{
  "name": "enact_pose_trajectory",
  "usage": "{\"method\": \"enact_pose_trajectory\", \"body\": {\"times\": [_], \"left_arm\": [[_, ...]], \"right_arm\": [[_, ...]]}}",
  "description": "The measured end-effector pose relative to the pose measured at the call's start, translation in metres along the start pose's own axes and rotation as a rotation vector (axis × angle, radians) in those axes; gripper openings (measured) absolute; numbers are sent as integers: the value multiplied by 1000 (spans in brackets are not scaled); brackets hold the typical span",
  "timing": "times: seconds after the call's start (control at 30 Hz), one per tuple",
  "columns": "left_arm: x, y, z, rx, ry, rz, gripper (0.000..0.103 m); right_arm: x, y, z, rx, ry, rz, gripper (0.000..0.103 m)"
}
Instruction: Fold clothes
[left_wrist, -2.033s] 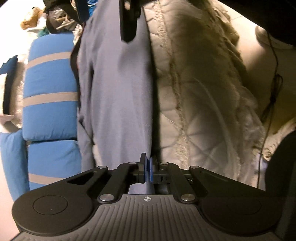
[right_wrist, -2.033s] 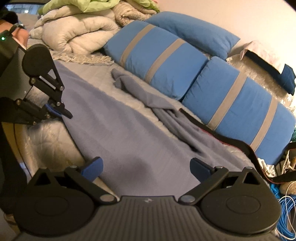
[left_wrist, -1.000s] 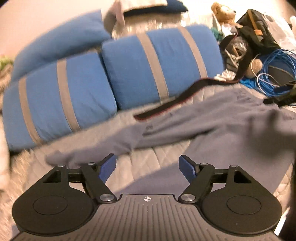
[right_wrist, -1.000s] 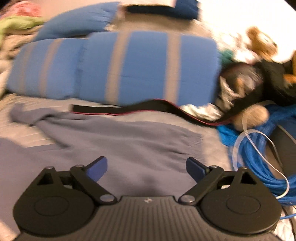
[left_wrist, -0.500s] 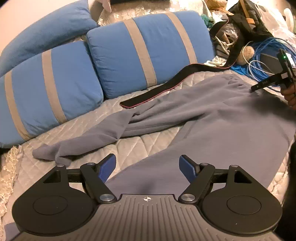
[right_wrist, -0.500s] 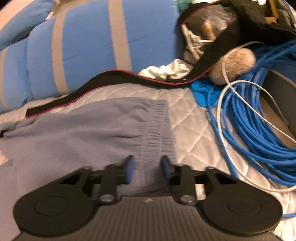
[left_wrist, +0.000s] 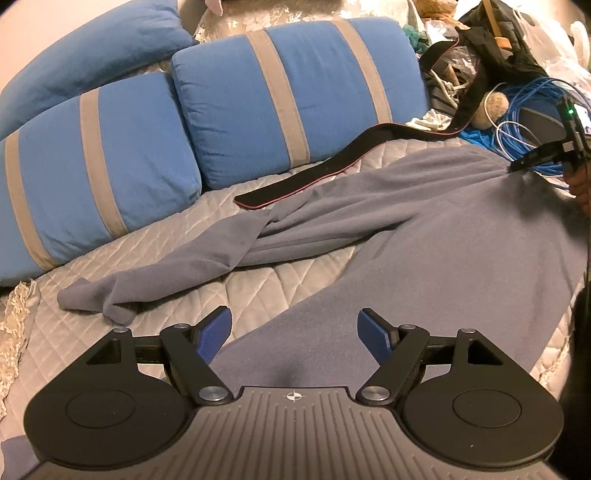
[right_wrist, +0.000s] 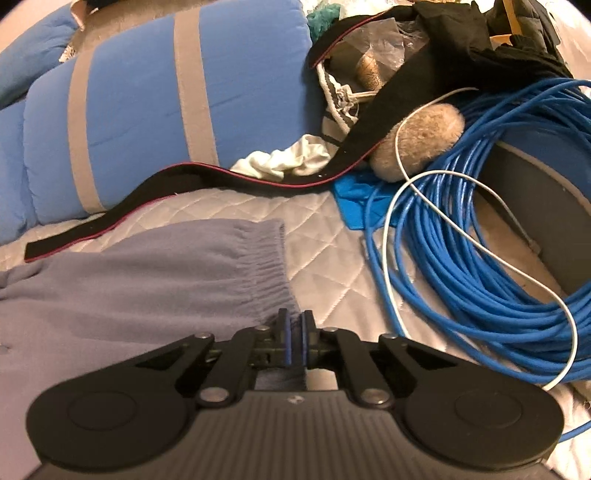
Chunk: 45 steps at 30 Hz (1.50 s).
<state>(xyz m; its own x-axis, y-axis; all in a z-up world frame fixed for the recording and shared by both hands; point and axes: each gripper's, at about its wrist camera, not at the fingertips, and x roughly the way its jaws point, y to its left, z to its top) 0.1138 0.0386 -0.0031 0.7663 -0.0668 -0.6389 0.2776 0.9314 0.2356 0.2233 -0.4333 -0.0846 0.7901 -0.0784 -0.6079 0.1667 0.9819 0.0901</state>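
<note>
Quilted off-white bedspread (left_wrist: 266, 291) is my work surface, backed by blue pillows with grey stripes (left_wrist: 280, 96) that keep everything from sliding toward the wall. Across it lie the grey-blue sweatpants (left_wrist: 443, 236), the thing I have to fold: one leg runs toward me under the left gripper, the other trails off to the left, rumpled and partly twisted, so the pair is spread out rather than folded. A coil of blue cable (right_wrist: 480, 236) sits just beside the waistband end, close enough to snag. A black strap with red edging (left_wrist: 332, 173) lies between pillows and pants. My right gripper (right_wrist: 294, 341) is clenched on the elastic waistband (right_wrist: 266, 258) at its corner, I judge to anchor or lift that end. My left gripper (left_wrist: 294, 334) hangs released, jaws wide, over the near leg, holding nothing.
</note>
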Motion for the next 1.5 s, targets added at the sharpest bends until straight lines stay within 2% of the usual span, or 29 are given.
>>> {"method": "enact_pose_trajectory", "body": {"times": [0.1, 0.13, 0.2, 0.23, 0.27, 0.3, 0.37, 0.43, 0.57, 0.8, 0.97, 1.1, 1.33, 1.5], "left_arm": [[-1, 2, 0, 0, 0, -2, 74], [-1, 2, 0, 0, -1, -2, 74], [-2, 4, 0, -2, -4, -5, 74], [-2, 5, 1, -4, -6, -6, 74], [-2, 6, 1, -7, -9, -5, 74], [-3, 7, 1, -10, -9, -4, 74], [-3, 9, 2, -19, -8, -8, 74], [-3, 11, 3, -28, -10, -9, 74], [-3, 15, 4, -46, -14, -2, 74], [2, 23, 3, -64, -3, 8, 74], [1, 29, 6, -94, -22, 10, 74], [2, 38, 8, -127, -39, 11, 74], [6, 61, 7, -263, -4, -5, 74], [6, 67, 4, -238, -17, 57, 74]], "right_arm": [[8, -3, 0, 24, 11, -31, 4], [10, -2, 0, 15, 17, -65, 0], [11, -3, 0, 4, 51, -77, 2], [12, -4, 1, -2, 68, -81, 15], [6, -2, 2, -15, 48, -72, 28], [-2, 0, 3, -29, 25, -63, 35], [-16, 5, 5, -57, -23, -43, 68], [-31, 16, 8, -87, -70, -27, 81], [-57, 56, 11, -170, -108, 84, 101], [-82, 142, 3, -288, -104, 202, 103], [-98, 191, 7, -393, -107, 214, 103], [-116, 218, 22, -440, -113, 215, 103], [-136, 249, 43, -449, -130, 215, 103], [-127, 260, 27, -345, -104, 253, 103]]}}
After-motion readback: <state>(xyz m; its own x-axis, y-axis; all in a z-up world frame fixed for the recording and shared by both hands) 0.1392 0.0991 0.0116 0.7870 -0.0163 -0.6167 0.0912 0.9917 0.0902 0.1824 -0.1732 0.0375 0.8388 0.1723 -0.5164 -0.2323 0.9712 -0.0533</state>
